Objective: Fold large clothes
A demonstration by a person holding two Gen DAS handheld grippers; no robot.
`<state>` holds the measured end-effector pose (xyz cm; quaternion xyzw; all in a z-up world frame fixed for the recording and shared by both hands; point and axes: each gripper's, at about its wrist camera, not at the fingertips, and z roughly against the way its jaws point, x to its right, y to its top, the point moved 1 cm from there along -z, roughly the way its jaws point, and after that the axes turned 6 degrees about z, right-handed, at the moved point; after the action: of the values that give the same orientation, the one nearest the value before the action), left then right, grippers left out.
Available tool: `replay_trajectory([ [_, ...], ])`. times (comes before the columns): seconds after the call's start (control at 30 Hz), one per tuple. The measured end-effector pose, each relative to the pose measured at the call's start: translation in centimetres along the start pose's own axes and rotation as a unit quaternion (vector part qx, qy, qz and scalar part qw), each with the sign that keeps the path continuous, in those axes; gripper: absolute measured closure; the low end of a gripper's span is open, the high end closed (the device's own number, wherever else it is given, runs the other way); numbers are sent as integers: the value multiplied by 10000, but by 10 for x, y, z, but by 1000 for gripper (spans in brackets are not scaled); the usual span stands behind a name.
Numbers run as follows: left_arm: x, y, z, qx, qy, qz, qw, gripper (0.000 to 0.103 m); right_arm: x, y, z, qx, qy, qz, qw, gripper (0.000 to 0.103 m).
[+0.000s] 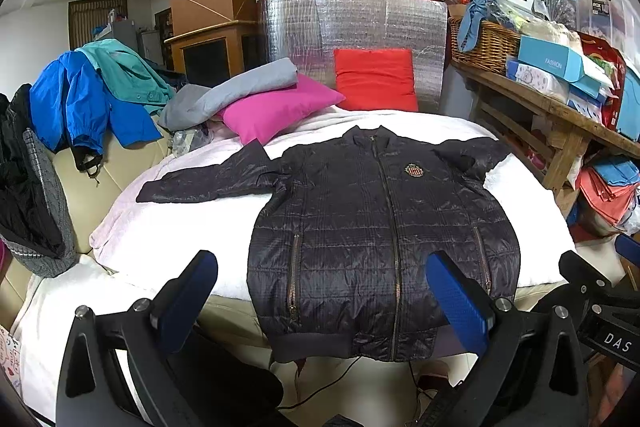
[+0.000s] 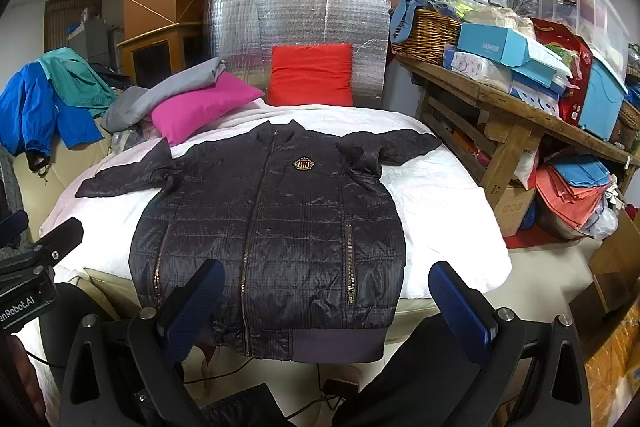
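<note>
A dark quilted zip jacket [image 1: 360, 227] [image 2: 272, 227] with a chest badge lies face up on a white padded surface [image 1: 168, 227] [image 2: 440, 207], zipped, with its hem hanging over the near edge. Its left sleeve [image 1: 208, 179] stretches out flat to the left. The right sleeve [image 2: 392, 147] lies bent near the shoulder. My left gripper [image 1: 320, 279] hovers open in front of the hem, holding nothing. My right gripper [image 2: 328, 287] is open too, just short of the hem's right half. Neither gripper touches the jacket.
A pink cushion [image 1: 276, 107], a red cushion [image 1: 374, 79] and grey folded cloth [image 1: 240, 87] lie at the far end against a silver foil board [image 1: 352, 23]. Blue and teal jackets [image 1: 88, 99] drape at left. A cluttered wooden bench [image 2: 520, 107] stands at right.
</note>
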<state>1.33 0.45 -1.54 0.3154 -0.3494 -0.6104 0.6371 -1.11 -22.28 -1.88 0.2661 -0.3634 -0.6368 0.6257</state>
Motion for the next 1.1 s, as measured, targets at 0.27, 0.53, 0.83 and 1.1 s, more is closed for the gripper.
replay_trajectory([
  [0.27,-2,-1,-3,-84,15,29,10000,0,-1,-2,-5,-124,33,14,9999,0],
  [0.53,-3,-2,-8,-217,74,18,9997,0,-2,-2,-8,-201,33,14,9998,0],
  [0.83,-3,-5,-13,-344,95,34,9994,0,-1,-4,-14,-324,69,-9,9995,0],
  [1.1,-2,-5,-13,-329,93,28,9994,0,-2,-3,-14,-326,70,-7,9994,0],
])
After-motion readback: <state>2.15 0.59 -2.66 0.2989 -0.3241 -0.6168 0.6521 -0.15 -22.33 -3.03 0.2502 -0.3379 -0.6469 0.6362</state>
